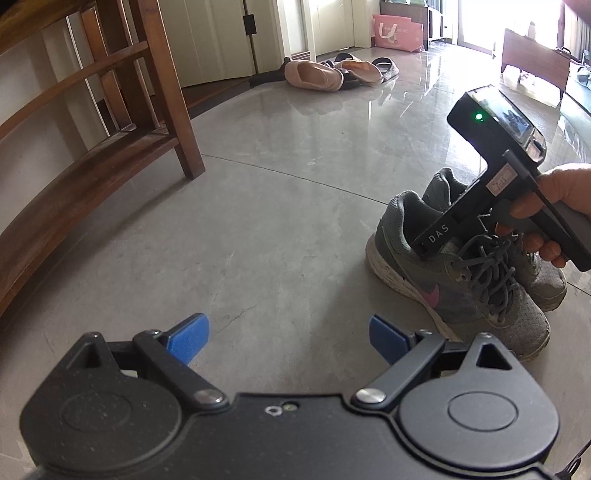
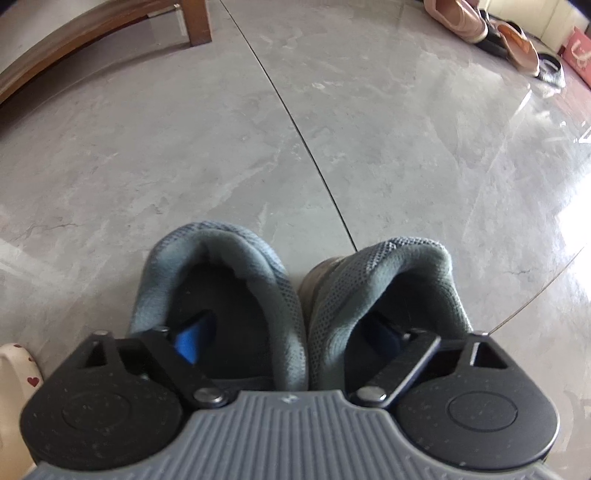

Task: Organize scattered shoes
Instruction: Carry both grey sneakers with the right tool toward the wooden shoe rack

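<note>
Two grey sneakers (image 2: 295, 306) are seen side by side on the grey floor (image 2: 184, 147), at the lower middle of the right wrist frame. One finger of the right tool (image 2: 291, 341) is put inside each sneaker, spread wide, with nothing pinched. The left tool (image 1: 288, 338) is held over bare floor, its blue fingers (image 1: 188, 338) spread apart. More shoes (image 1: 332, 74) are piled at the upper middle, beside a wooden rack (image 1: 110, 122) at the left

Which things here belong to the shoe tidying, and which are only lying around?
Job:
grey sneakers, the right hand-held gripper with one finger inside each
pile of slippers
wooden rack
left hand-held gripper, open

Lying about:
pink bag
heart-patterned object
</note>
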A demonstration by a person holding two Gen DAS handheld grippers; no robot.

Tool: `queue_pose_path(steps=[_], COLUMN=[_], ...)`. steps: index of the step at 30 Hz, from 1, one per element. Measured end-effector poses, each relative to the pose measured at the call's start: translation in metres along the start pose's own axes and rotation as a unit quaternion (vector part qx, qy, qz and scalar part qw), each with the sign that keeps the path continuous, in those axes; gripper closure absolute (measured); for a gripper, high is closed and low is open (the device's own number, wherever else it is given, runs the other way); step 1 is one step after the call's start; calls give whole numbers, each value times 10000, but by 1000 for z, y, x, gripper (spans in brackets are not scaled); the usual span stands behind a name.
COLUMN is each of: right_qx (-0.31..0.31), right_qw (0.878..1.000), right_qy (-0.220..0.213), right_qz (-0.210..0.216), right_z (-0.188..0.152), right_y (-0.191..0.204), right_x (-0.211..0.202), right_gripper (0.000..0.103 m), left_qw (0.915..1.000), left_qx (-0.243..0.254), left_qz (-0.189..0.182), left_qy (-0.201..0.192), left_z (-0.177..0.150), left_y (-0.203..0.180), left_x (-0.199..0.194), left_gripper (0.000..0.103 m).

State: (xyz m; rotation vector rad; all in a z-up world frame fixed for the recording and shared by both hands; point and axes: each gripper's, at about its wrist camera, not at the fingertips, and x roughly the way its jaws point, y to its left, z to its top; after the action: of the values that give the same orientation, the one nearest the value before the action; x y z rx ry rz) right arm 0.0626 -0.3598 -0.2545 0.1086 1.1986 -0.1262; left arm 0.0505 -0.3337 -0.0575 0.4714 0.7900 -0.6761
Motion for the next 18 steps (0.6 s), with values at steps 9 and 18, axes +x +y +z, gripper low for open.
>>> queue_pose_path(steps=[9,18], right_qx=[-77,5], right_qw=[9977,9857], right_qy=[-667,-1687], right_qz=[41,-22], right_z=[-22,-52], right_y=[-9,-8], right_x=[-14,-28], right_gripper=[70,73], left_qw=[10000,9999], left_qx=[-22,-62], left_qz=[-22,-130], left_qy=[-18,-84], left_z=[3,3], left_y=[2,5], left_x=[-2,-4], left_gripper=[9,9])
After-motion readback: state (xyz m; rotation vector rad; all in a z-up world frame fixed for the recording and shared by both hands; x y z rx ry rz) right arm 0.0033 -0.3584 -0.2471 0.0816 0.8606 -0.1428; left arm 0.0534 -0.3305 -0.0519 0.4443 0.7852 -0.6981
